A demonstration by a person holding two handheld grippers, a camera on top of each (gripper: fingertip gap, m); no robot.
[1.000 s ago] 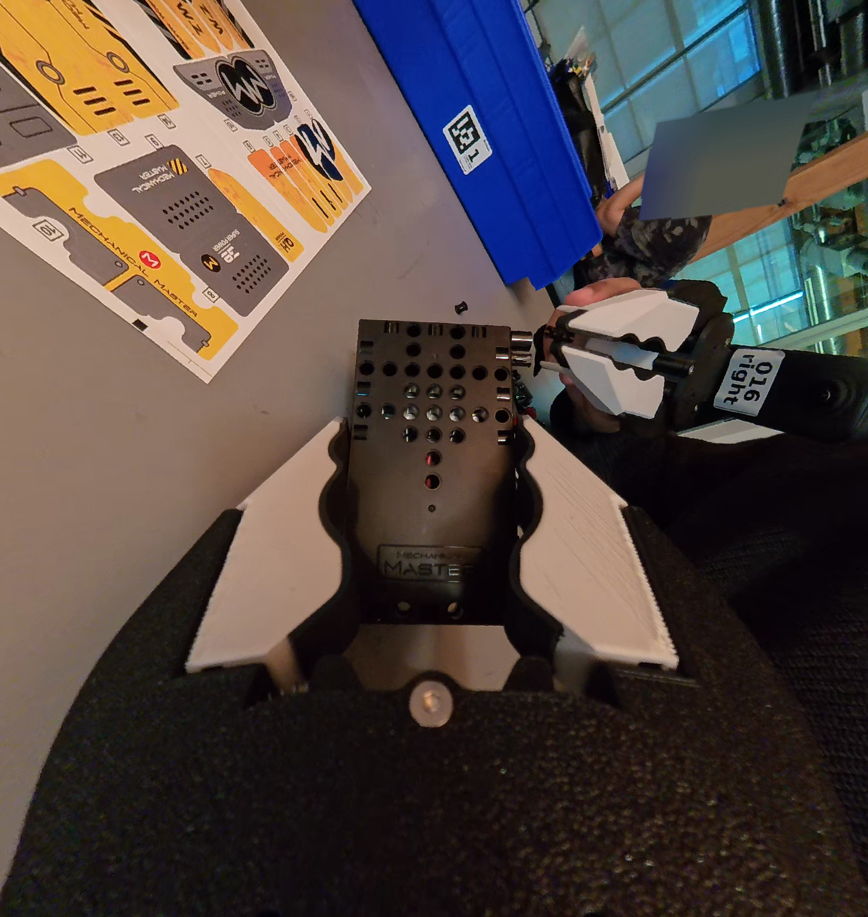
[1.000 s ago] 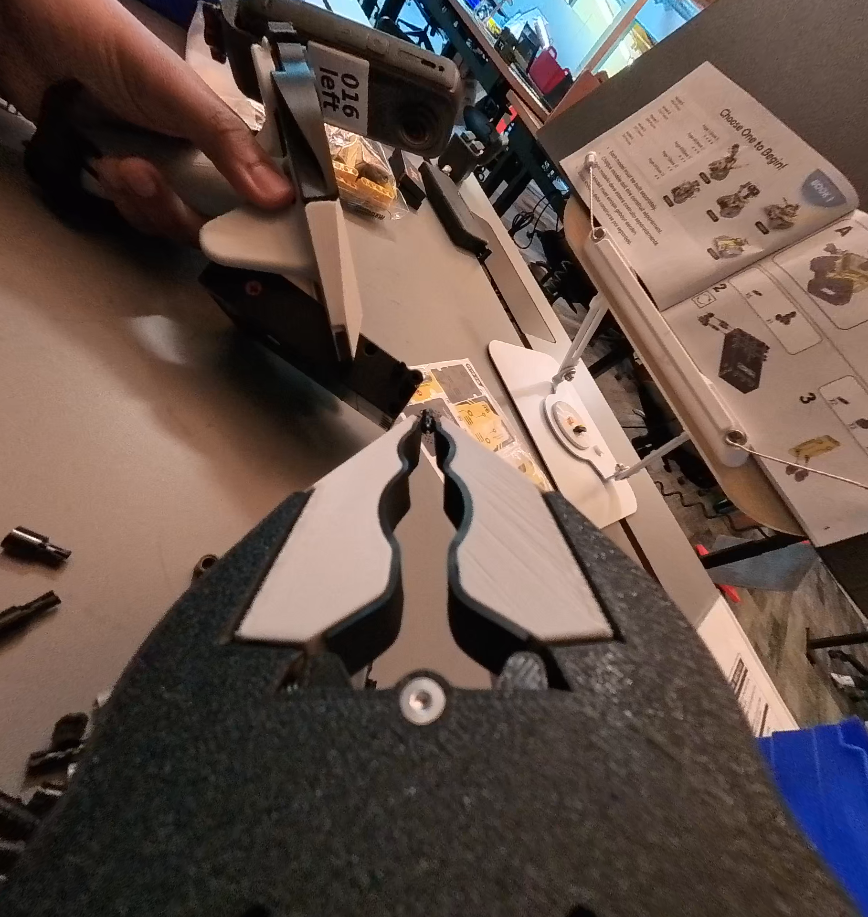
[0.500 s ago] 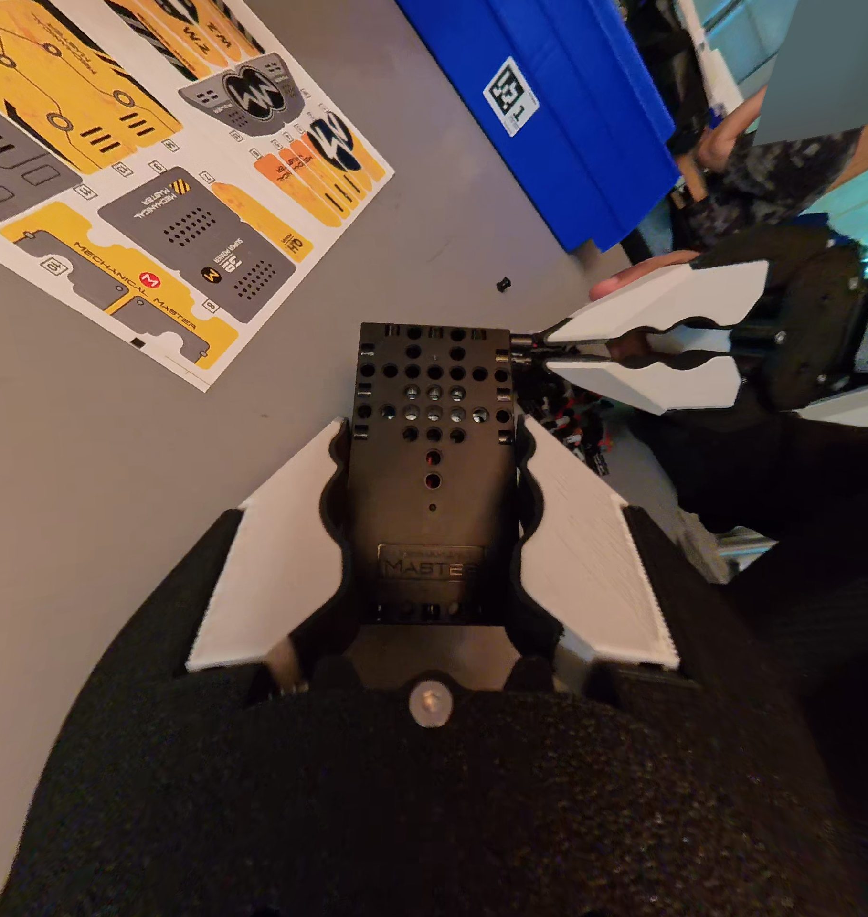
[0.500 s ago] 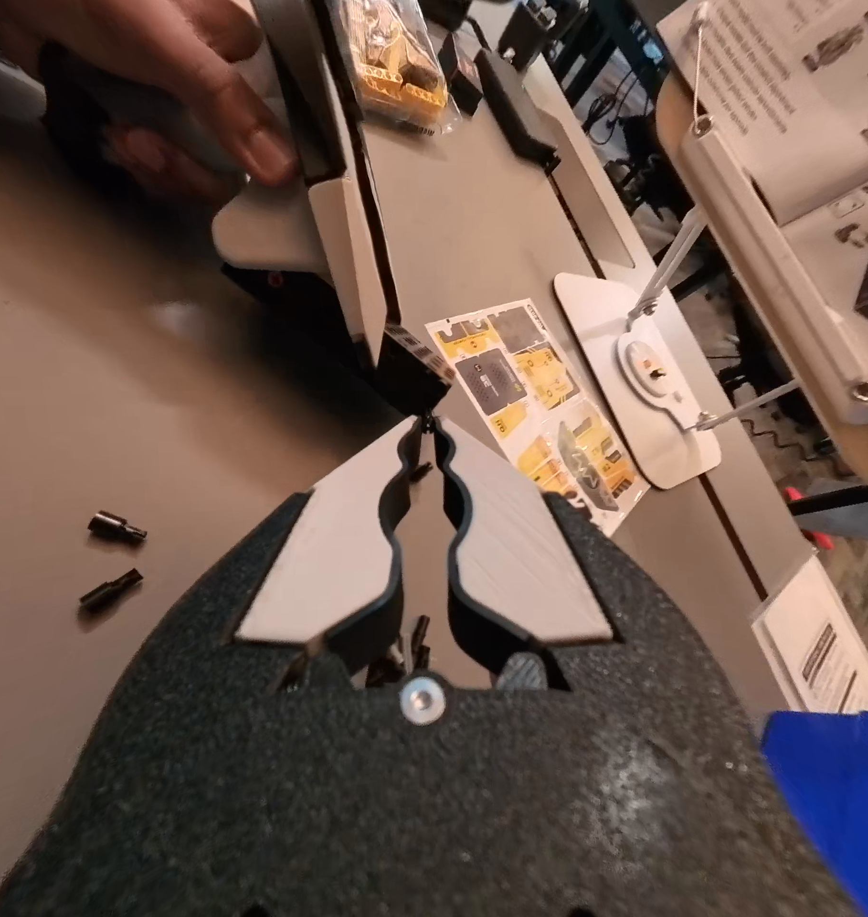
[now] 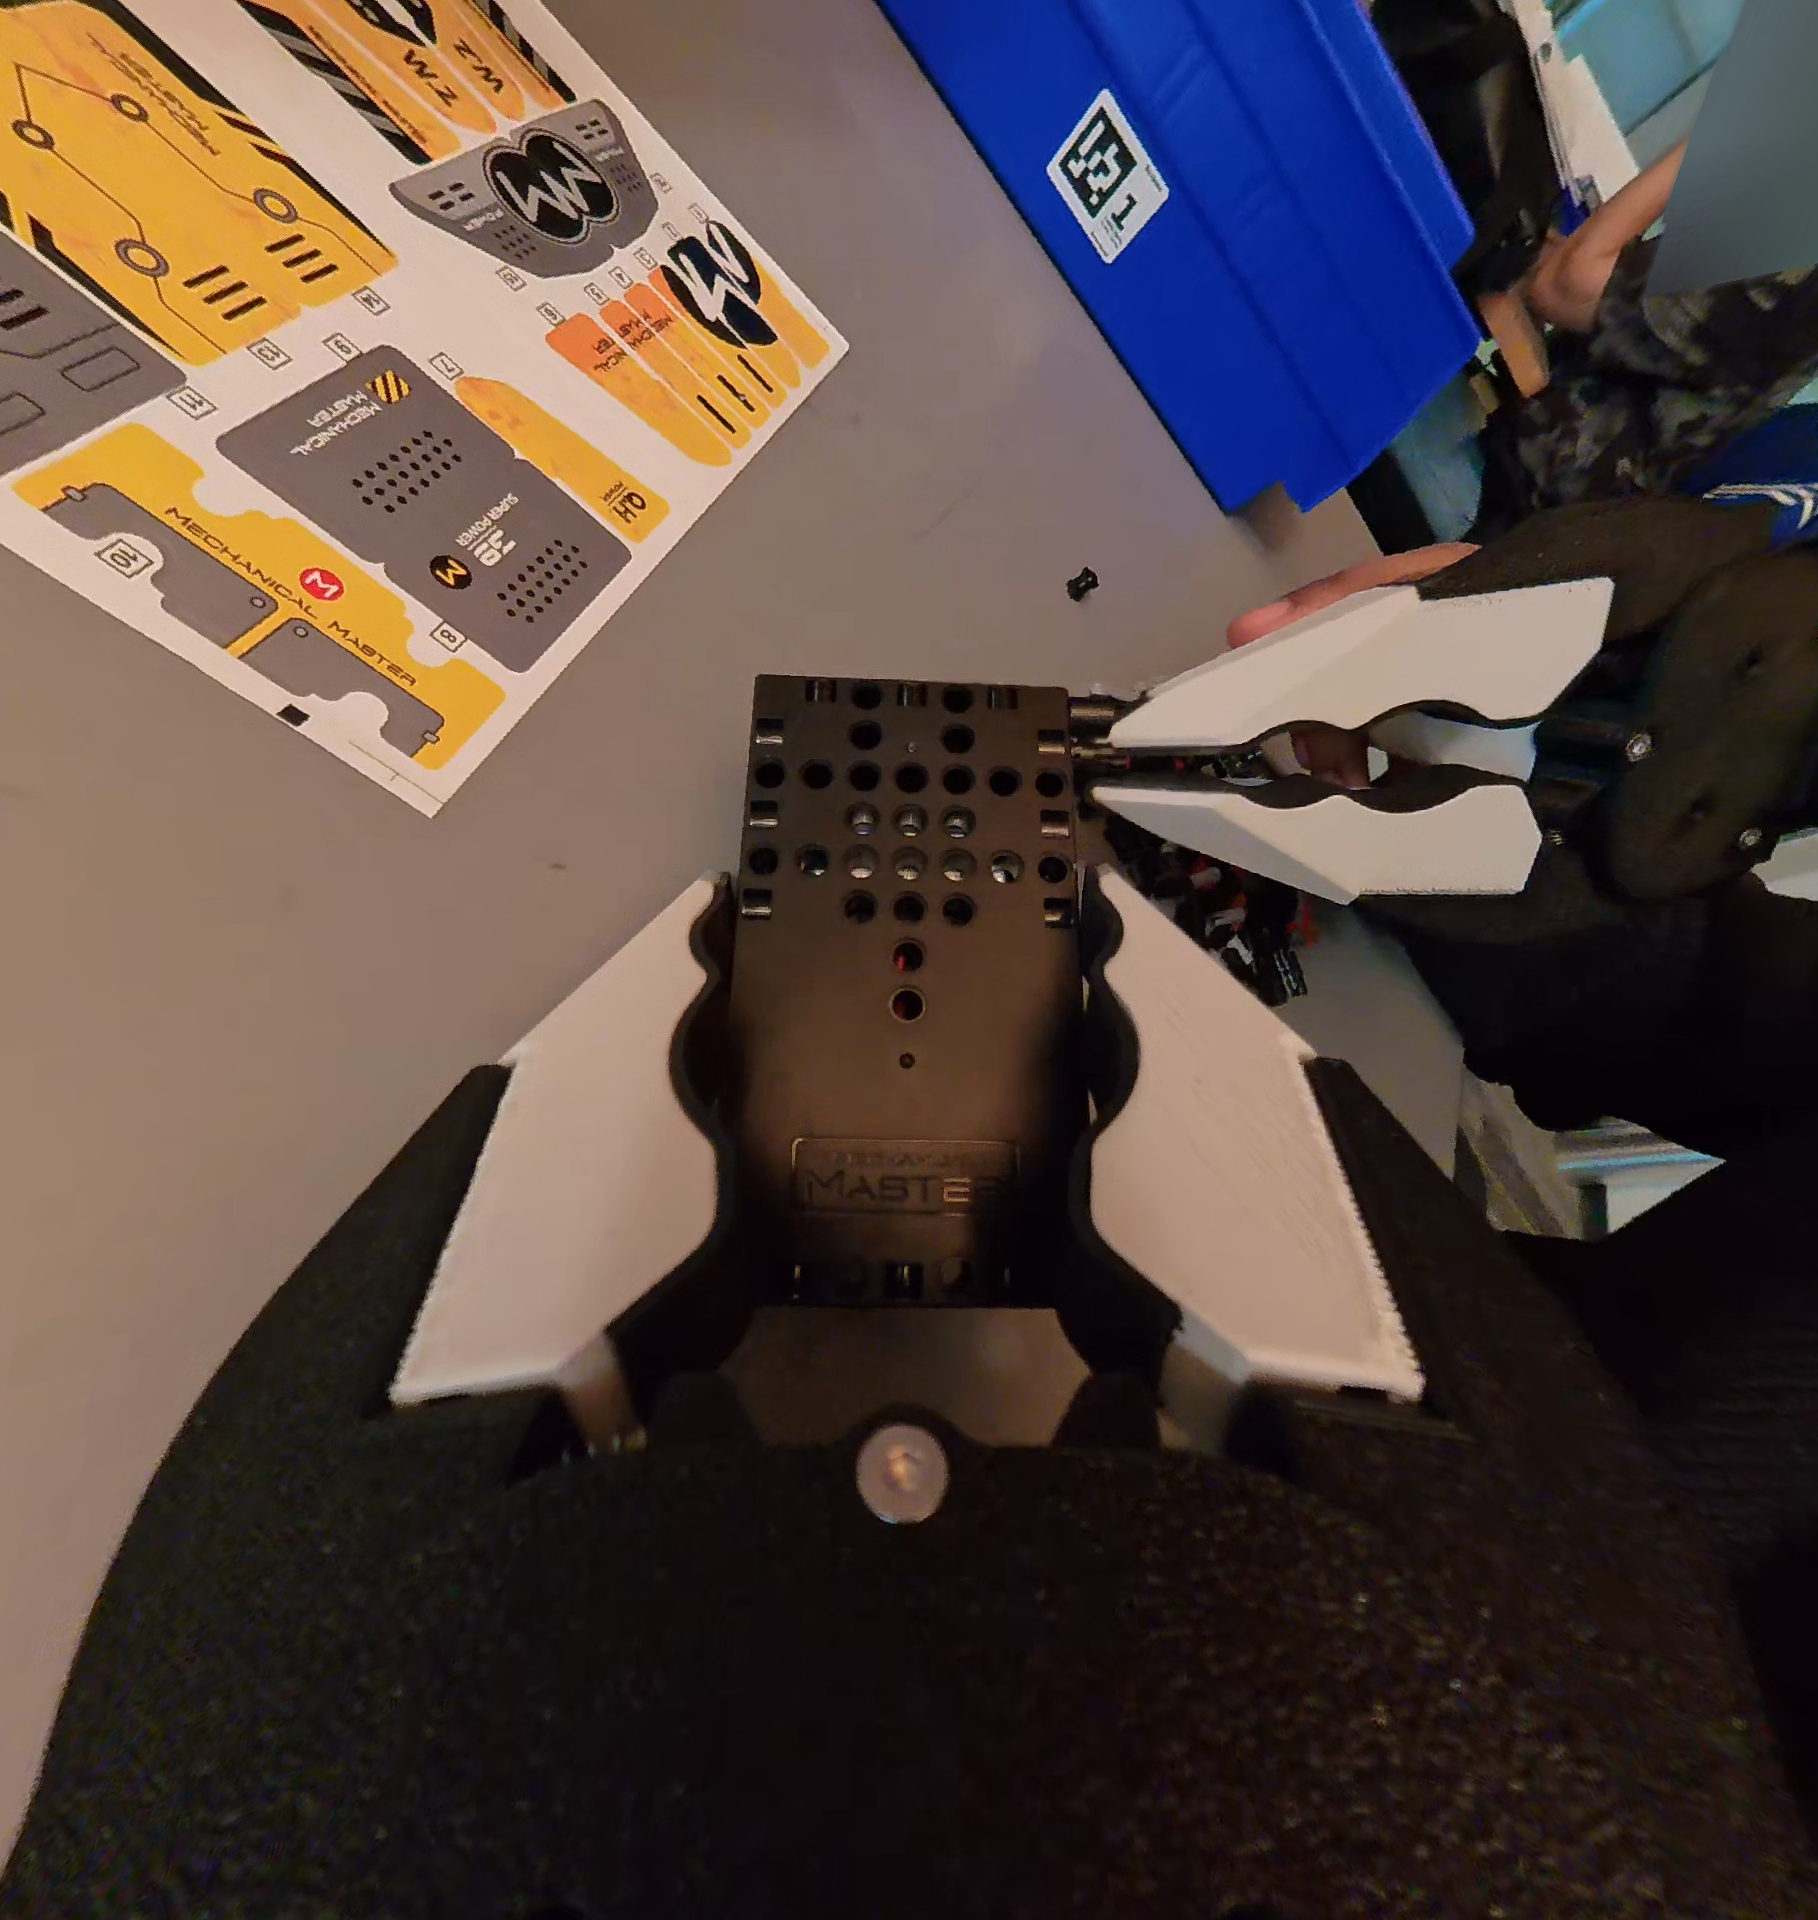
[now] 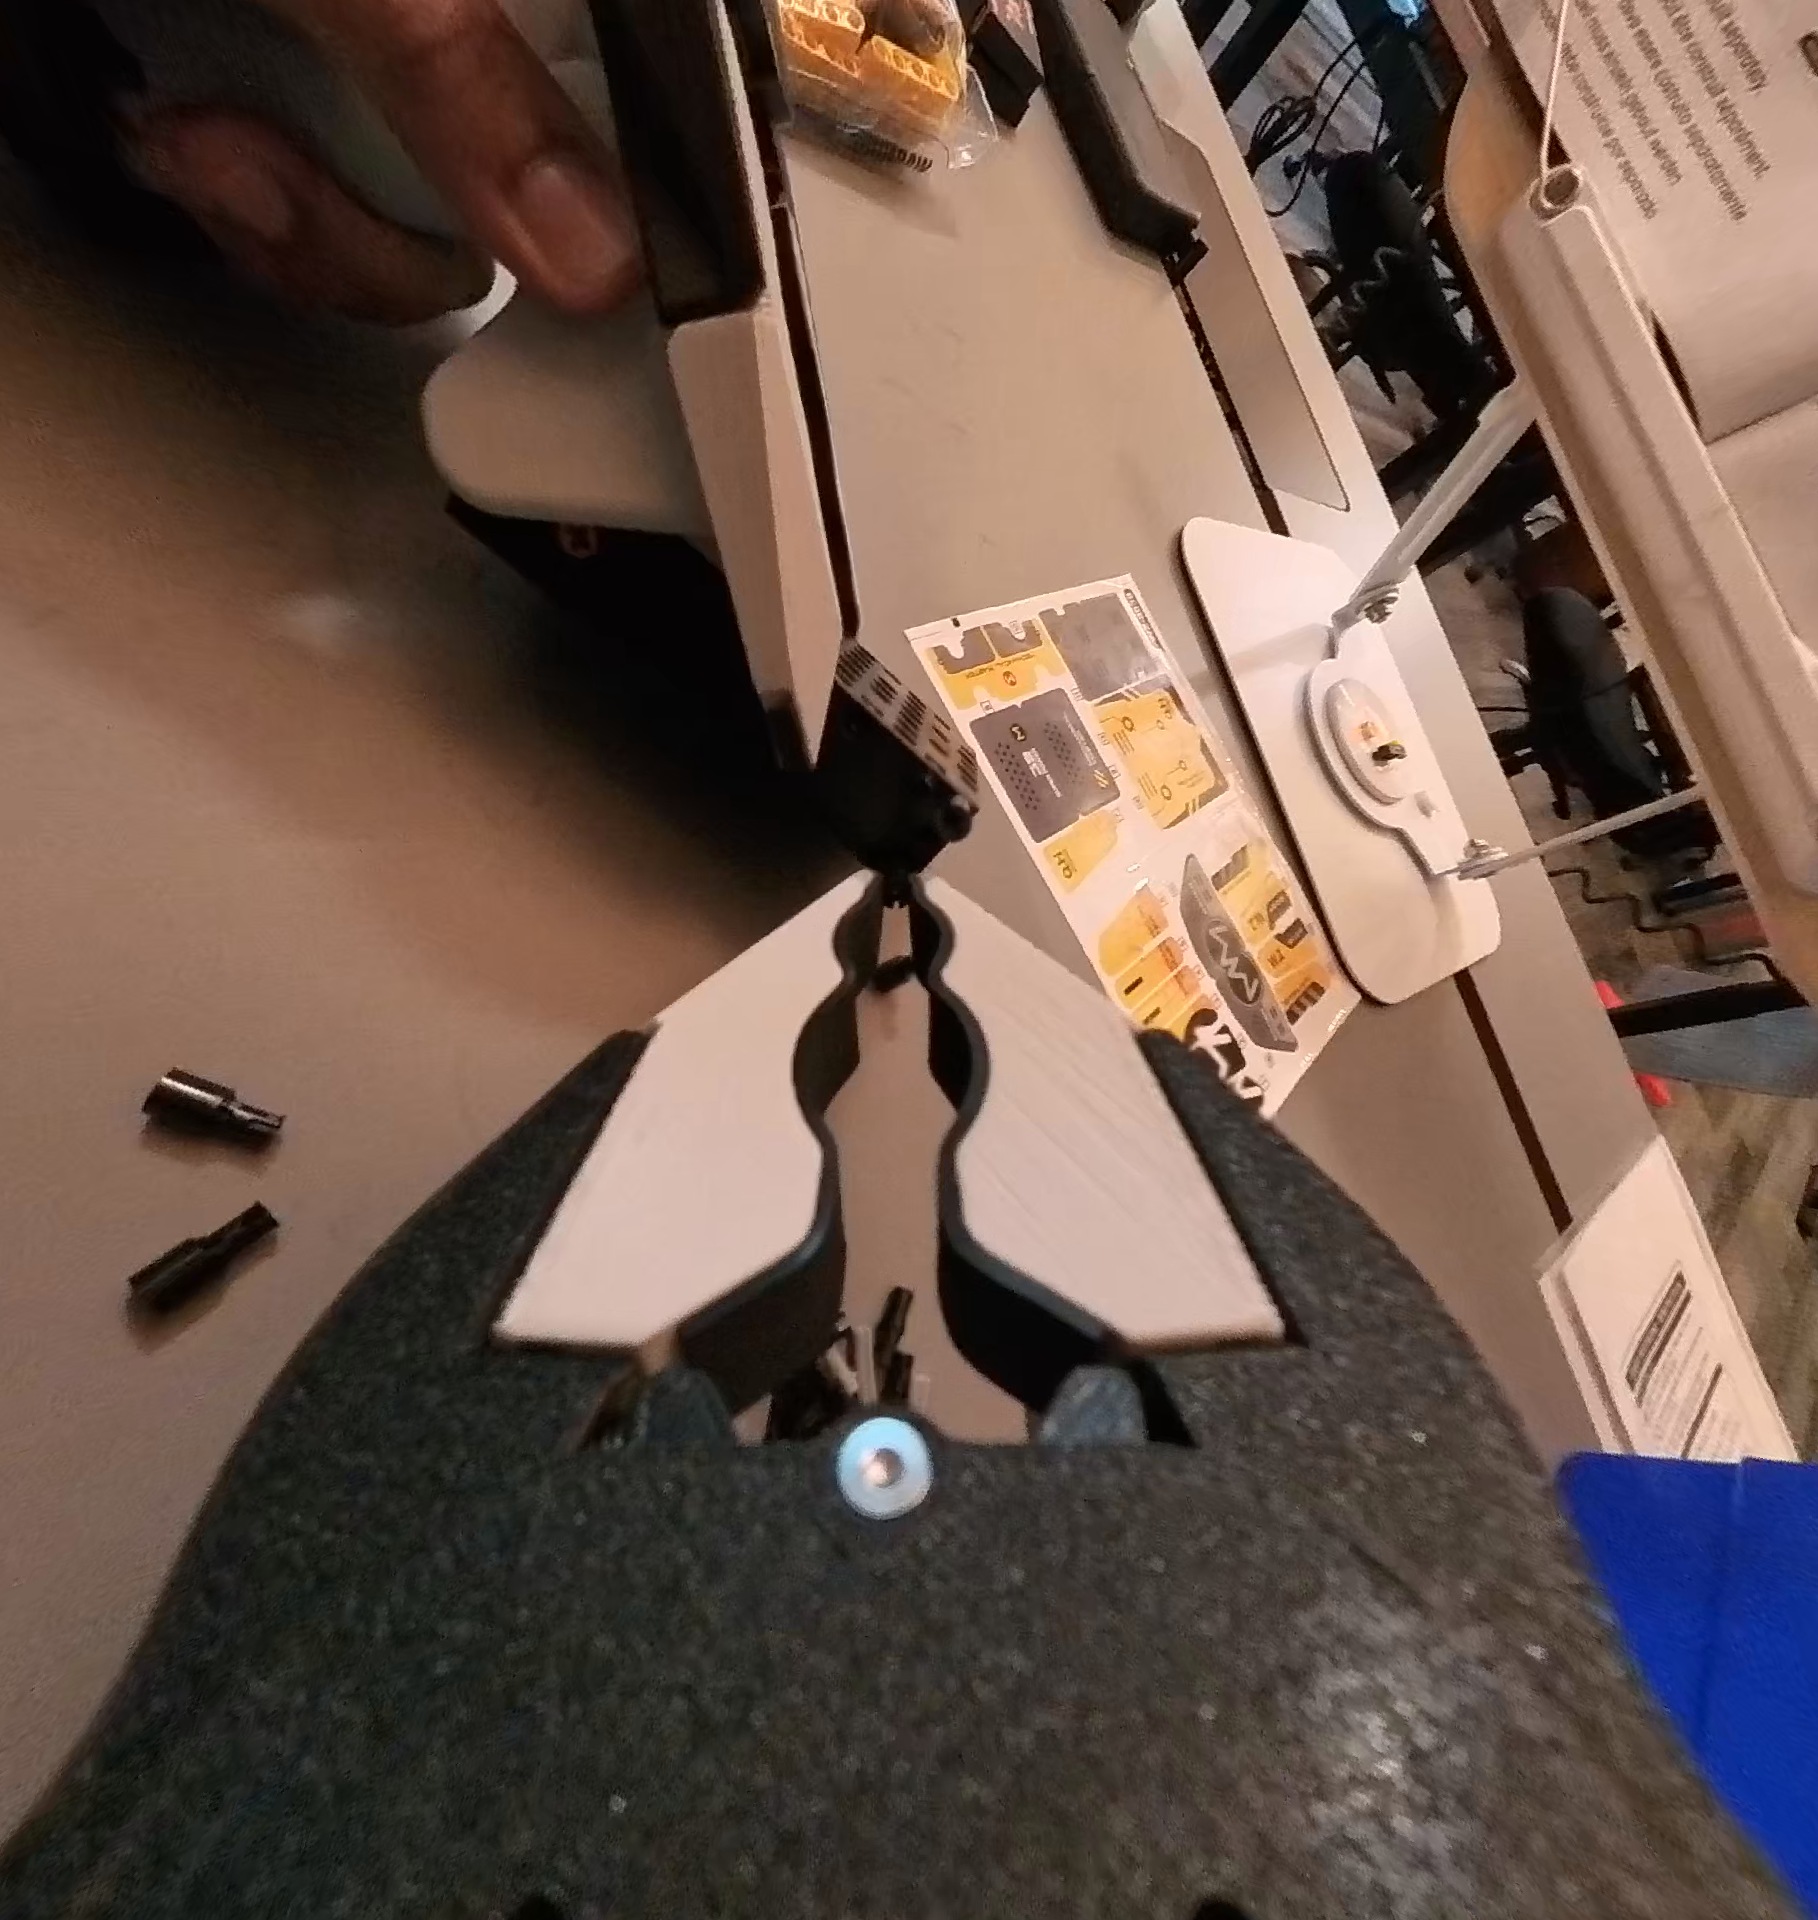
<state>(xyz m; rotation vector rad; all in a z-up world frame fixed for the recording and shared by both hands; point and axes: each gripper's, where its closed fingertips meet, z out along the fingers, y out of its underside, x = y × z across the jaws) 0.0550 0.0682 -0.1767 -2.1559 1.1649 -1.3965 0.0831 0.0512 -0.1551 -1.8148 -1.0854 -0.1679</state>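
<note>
My left gripper is shut on a black block with many holes and holds it over the grey table. My right gripper comes in from the right. It is shut on a small black pin, whose tip is at the block's far right corner. Short pins stick out of the block's side there. In the right wrist view the block sits just beyond my right gripper, clamped between the left gripper's white fingers. A hand holds each gripper.
A yellow and grey sticker sheet lies to the left of the block. A blue bin stands behind. Loose black pins lie on the table, and a pile of small parts is nearby. A white stand base carries a booklet. One gripper's finger ends stand about 5 cm off the other's.
My right gripper has moved in with the pin until its tips meet the block's far right corner. My left gripper keeps its hold on the block, shifted slightly away from the blue bin.
</note>
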